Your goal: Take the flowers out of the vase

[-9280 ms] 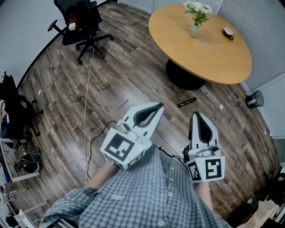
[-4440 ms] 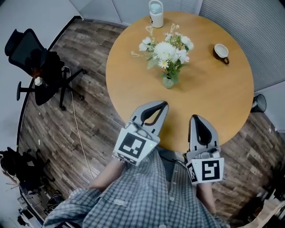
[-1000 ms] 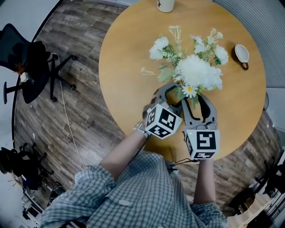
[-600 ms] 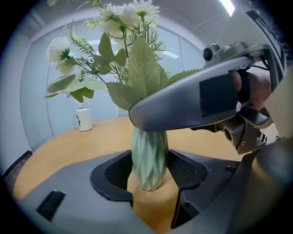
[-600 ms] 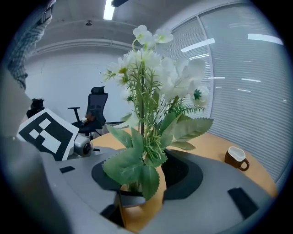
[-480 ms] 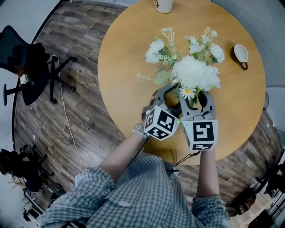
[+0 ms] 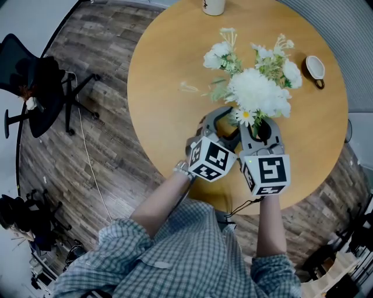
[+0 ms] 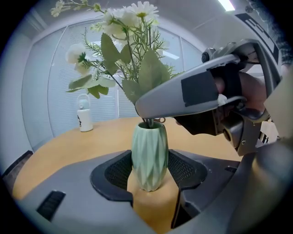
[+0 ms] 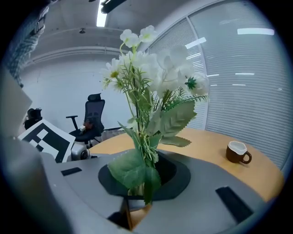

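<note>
- Left gripper (image 8: pixel 149 176): jaws wide, one pad on each side of the green vase (image 8: pixel 149 146). Pads look to be touching it on both sides, so I read that as a hold.
- Right gripper (image 9: pixel 144 178): jaws have just been closing and now stand narrow, pinched on the stems (image 9: pixel 139 151) just above the vase mouth.
- The flowers (image 7: pixel 256 93) are not out yet. The stems go down into the vase, which stands upright on the round table (image 7: pixel 169 75), near side, right of centre.
- My guess is the next step is a pull up by the right gripper while the left one pins the vase.
- Risk 1: the vase comes up with the bunch. Cause: the ribbed body is glossy and tapers toward the base, so the wide jaws may slip if the stems sit tight in the mouth.
- Risk 2: the vase tips. Cause: a pull off the vase's axis, since the bunch leans and the right jaw crosses right over the mouth.
- Risk 3: only part of the bunch comes out. Cause: the pinch takes some stems and leaves, and I can't tell if it takes all of them. A big leaf (image 9: pixel 132 171) sits in the jaws too.
- Risk 4: stems get crushed or bent if the pinch goes tighter.
- Risk 5: the cup (image 7: pixel 315 68) at far right gets clipped if the bunch swings that way. The white bottle (image 7: pixel 213 6) at the far edge is well apart.
</note>
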The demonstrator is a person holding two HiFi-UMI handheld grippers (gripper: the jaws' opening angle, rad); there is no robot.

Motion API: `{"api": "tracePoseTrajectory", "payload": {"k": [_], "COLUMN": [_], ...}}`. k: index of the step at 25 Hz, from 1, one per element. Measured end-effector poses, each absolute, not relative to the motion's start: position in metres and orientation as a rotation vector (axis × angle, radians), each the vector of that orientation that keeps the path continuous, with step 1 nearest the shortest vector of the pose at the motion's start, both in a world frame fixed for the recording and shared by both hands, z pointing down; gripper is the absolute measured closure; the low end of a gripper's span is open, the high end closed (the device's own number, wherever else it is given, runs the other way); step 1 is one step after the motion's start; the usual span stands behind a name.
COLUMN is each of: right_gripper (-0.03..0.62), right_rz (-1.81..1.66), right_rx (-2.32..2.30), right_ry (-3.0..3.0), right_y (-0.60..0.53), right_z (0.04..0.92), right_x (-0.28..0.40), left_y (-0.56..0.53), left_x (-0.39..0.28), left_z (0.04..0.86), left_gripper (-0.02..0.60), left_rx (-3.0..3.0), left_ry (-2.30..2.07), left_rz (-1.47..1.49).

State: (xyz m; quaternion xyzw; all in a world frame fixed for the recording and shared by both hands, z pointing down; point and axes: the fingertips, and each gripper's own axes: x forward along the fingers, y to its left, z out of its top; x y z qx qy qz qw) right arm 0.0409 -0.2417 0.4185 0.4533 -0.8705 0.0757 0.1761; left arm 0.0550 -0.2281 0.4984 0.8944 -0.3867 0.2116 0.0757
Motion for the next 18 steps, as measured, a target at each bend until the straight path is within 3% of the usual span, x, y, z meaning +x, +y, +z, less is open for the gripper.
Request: {"api": "tracePoseTrajectory", "payload": {"k": [18], "right_gripper": [0.537], "right_rz": [0.184], "right_rx": [1.439], "right_ry": [-2.583], "right_y": [-0.238], "right_z": [0.340], "right_x": [0.047], "left_y": [-0.229], "left_x": [0.051], "left_z": [0.500], "left_gripper": [0.327], "left_rx": [2.679], "left_ry": [-1.148], "left_rz": [0.636]}}
